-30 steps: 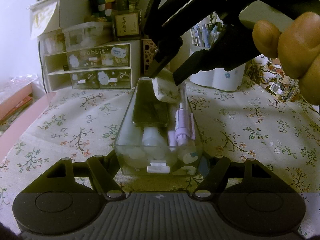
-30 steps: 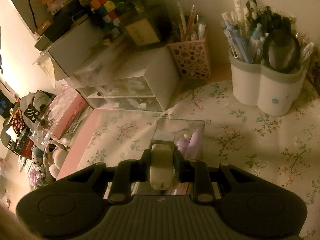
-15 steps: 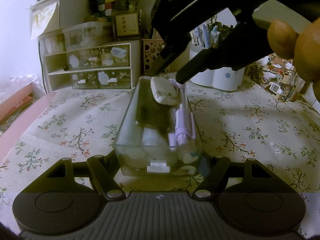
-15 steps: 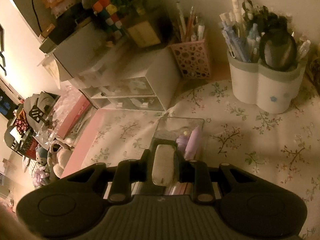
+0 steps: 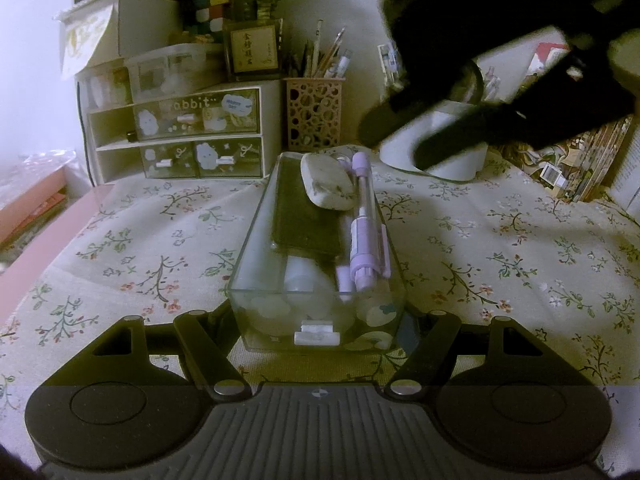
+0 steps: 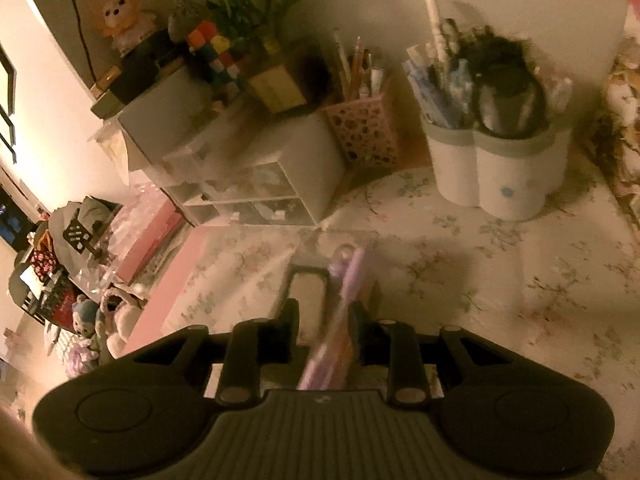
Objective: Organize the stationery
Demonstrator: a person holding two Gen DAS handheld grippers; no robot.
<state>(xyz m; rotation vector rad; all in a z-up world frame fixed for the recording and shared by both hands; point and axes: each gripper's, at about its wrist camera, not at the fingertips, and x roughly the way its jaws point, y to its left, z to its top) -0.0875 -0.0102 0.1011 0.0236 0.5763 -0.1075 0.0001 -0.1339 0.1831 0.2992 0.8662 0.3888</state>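
Note:
A clear plastic box (image 5: 256,240) stands lengthwise on the flowered cloth. My left gripper (image 5: 320,320) is shut on its near end, one finger on each side wall. Inside lie a white eraser (image 5: 328,180) at the far end, a purple pen (image 5: 366,240), a dark flat piece (image 5: 304,220) and small white items. My right gripper (image 5: 412,140) hangs above and to the right of the box's far end. Its jaws are opening and nothing is between them. From the right wrist, that gripper (image 6: 324,320) looks down on the box (image 6: 344,236) and the pen (image 6: 352,272).
At the back stand a white drawer unit (image 5: 192,136), a pink perforated pen holder (image 5: 314,116) and a white double pen cup (image 5: 448,164), full of pens. A pink board (image 5: 48,248) lies along the left edge. Books (image 5: 592,160) are stacked at the right.
The right gripper has let go of the white eraser, which now lies in the box's far end. That gripper has drawn up and to the right. The left gripper has kept still.

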